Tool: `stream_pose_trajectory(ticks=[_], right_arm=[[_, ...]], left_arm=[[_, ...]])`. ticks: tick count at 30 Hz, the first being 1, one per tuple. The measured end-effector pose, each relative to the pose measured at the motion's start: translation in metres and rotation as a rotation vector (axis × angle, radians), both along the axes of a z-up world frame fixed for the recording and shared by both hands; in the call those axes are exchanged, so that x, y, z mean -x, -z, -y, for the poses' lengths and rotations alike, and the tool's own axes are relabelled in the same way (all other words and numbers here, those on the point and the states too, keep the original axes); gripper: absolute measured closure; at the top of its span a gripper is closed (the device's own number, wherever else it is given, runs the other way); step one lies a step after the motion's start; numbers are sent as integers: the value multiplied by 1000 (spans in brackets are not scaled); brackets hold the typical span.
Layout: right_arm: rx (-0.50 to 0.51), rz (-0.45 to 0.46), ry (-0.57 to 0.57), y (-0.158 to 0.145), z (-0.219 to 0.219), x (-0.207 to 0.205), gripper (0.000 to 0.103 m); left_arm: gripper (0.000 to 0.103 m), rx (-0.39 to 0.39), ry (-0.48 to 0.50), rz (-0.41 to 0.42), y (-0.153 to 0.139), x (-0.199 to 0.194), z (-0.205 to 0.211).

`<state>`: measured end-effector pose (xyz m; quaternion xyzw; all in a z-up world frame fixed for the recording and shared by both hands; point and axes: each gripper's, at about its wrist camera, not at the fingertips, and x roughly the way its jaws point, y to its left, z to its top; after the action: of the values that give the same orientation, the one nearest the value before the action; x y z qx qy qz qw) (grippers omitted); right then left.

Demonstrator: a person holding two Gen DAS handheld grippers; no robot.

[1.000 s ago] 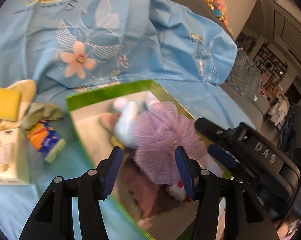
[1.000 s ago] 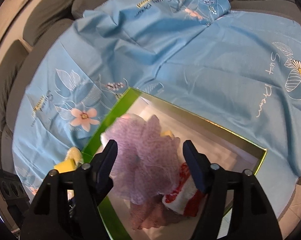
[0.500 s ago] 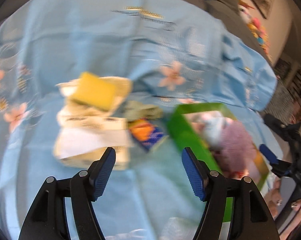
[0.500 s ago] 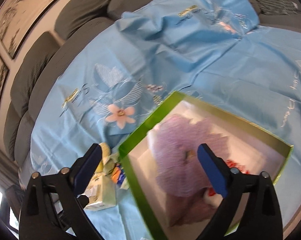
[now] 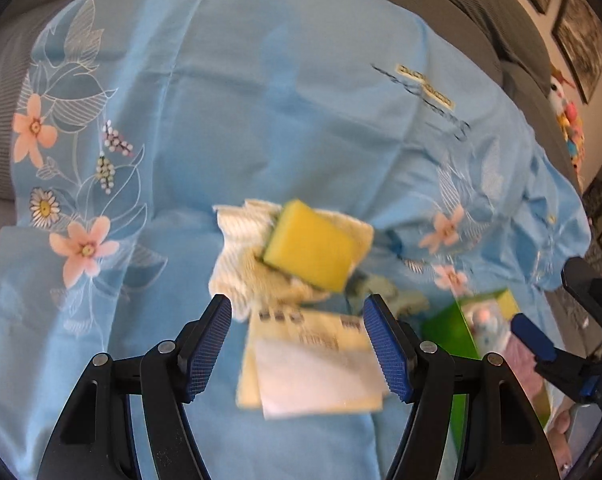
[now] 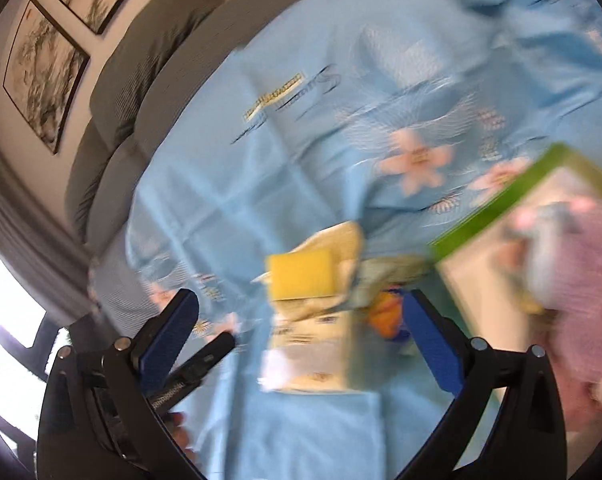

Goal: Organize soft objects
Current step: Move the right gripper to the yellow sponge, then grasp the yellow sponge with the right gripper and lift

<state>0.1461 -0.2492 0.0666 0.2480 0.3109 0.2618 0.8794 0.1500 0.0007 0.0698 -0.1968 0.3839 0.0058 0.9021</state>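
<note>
A yellow sponge (image 5: 311, 246) lies on a cream cloth (image 5: 241, 248) on the blue flowered sheet, with a pale tissue pack (image 5: 313, 368) just in front of it. My left gripper (image 5: 297, 308) hovers open over this pile, nothing between its fingers. At the right stands the green box (image 5: 447, 332) with a purple mesh puff (image 5: 525, 364) inside. My right gripper (image 6: 301, 302) is open wide, pointing at the sponge (image 6: 301, 276) and tissue pack (image 6: 313, 356); the box (image 6: 493, 208) and puff (image 6: 573, 272) lie to its right, blurred.
An orange and blue packet (image 6: 385, 312) and a greenish rag (image 5: 405, 302) lie between the pile and the box. Grey sofa cushions (image 6: 149, 60) rise behind the sheet. Framed pictures (image 6: 45, 72) hang on the wall. A blue finger of the right gripper (image 5: 533, 340) reaches over the box.
Both grippers have swung left, away from the green box toward the sponge pile, and both have opened wider. The purple puff that was between their fingers now lies in the box.
</note>
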Motion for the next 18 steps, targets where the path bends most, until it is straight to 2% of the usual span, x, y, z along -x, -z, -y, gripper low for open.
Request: stream_pose_trajectory(ticks=[5,9,12,14,16,18], right_arm=[[-6,-65,-49,5,-43,-51,3],[53,-129,-52,28,-69,-94,19],[62,-191,-60,49,-80,-121,29],[50,-242,-66,62,-85,-136,31],[45,-261,-68,72,-88,-144,31],[58,-270,-66,79,-90,-151,30]], left_arm=[[34,43,-1,-51,20,-45,-16],[34,74,15,-61,39,-73,-17],[34,27,20,-55,44,-84,-14],[45,-1,29,-53,48,-90,-11],[48,-5,45,-62,55,-95,-8],[58,-11,59,-75,61,-98,-5]])
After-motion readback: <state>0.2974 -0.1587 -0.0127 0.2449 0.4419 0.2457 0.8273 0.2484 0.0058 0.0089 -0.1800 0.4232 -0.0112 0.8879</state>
